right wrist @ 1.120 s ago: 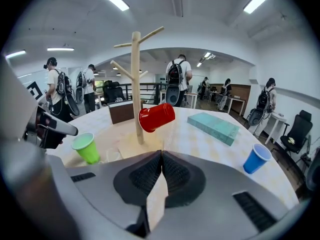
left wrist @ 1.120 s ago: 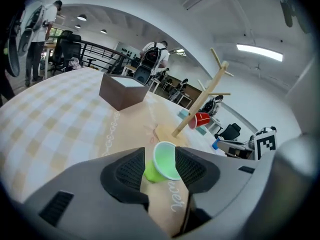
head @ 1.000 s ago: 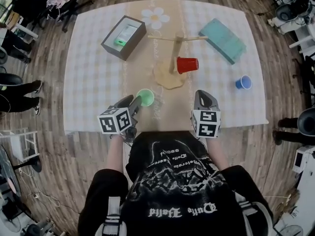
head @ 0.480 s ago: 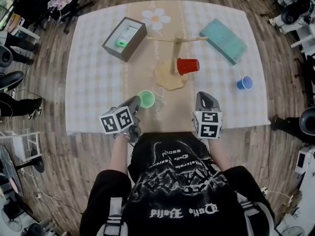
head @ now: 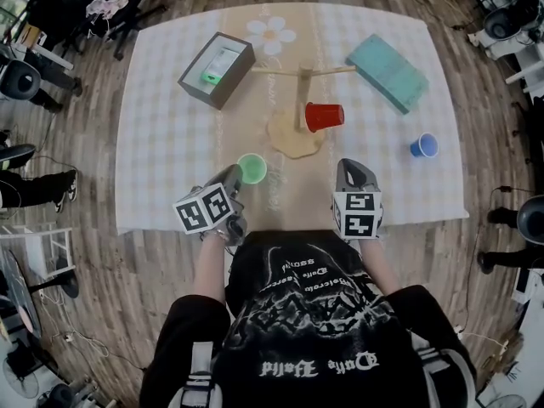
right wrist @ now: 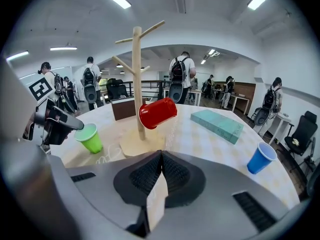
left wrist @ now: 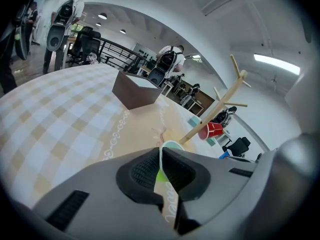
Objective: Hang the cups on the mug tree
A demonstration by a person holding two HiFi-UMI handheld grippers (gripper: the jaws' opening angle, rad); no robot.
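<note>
The table under its checked cloth (head: 161, 143) carries everything. Ahead of both pairs of jaws, and between them, stands the pale wooden mug tree (head: 302, 100). Its upper pegs are bare, which I judge leaves room for more cups.

The left gripper (head: 235, 177) has just been closing its jaws. They now pinch the near wall of the lime-green plastic cup (head: 252, 169), one pad inside the rim and one outside. A rim grip like this probably leaves the cup free to be tipped onto a peg. The right gripper (head: 350, 170) has its jaws pressed together on nothing, near the table's front edge — likely just keeping clear.

A red plastic cup (head: 324, 116) hangs on its side from a low peg, ahead of the right jaws. The green cup stands upright on the cloth, mouth up and thin-walled. A small blue plastic cup (head: 422, 145) also stands upright — well off to the right of the right jaws.
</note>
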